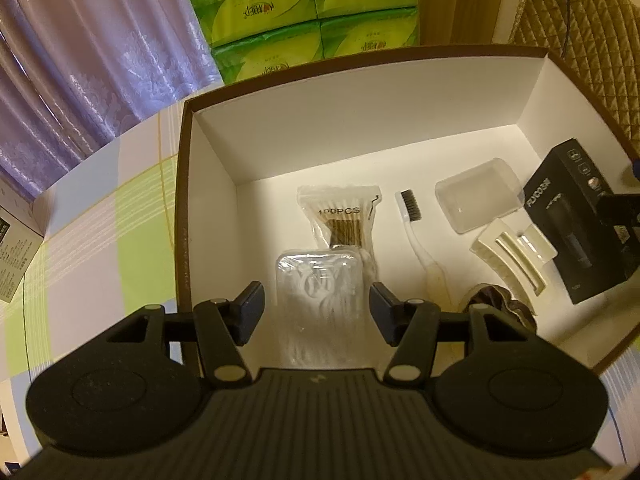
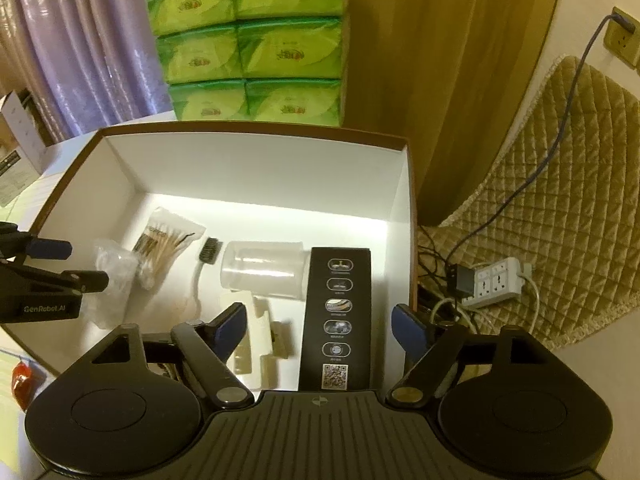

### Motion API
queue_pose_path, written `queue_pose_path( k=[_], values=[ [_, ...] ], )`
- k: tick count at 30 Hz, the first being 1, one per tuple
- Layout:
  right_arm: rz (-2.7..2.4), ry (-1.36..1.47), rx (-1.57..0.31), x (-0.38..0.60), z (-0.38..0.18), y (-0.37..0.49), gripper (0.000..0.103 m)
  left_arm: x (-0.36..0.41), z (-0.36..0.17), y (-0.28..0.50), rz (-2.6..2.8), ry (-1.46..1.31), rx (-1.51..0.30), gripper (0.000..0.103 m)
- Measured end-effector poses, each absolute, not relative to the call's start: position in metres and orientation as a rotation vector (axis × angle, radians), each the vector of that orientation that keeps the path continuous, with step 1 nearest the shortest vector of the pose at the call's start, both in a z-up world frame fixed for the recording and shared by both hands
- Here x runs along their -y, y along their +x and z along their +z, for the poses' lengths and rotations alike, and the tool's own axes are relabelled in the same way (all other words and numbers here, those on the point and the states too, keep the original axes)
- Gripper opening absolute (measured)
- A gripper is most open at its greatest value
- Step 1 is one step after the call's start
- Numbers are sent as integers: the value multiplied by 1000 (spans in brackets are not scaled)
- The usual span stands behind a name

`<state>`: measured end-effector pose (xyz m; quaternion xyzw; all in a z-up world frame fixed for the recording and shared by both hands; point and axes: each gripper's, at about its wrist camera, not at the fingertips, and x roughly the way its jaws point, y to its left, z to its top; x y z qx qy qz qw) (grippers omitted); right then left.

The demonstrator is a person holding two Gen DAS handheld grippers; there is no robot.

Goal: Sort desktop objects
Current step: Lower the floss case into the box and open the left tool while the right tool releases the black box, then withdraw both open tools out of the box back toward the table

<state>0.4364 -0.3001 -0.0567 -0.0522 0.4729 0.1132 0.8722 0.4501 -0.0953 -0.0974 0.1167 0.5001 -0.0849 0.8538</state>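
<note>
Checked cloth covers the table, with purple curtains and stacked green tissue packs behind. On it stands the box, open-topped with white walls, and nearly everything to be sorted lies on its floor, which suggests the job is close to done. At the left end sits the floss case, partly over the swab bag. A brush, a clear tub and a cream clip follow rightward, with the black carton at the right wall. Side by side like this, each stays reachable.

Left gripper points down into the box, its jaws apart on either side of the floss case and clear of it. I judge it is either releasing or about to grasp. Right gripper hovers over the carton, jaws wide and holding nothing.
</note>
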Motion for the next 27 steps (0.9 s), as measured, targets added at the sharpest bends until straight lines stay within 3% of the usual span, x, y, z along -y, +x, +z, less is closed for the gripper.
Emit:
queue_pose_path(
  k=[7, 16, 27],
  values=[
    [286, -119, -952, 296, -47, 425, 97, 92, -74, 437, -207, 220, -1005, 61],
    [322, -119, -924, 291, -36, 404, 101, 93, -45, 413, -238, 202, -945, 76],
    [326, -81, -893, 293, -19, 379, 101, 91, -21, 384, -251, 172, -907, 83]
  ],
)
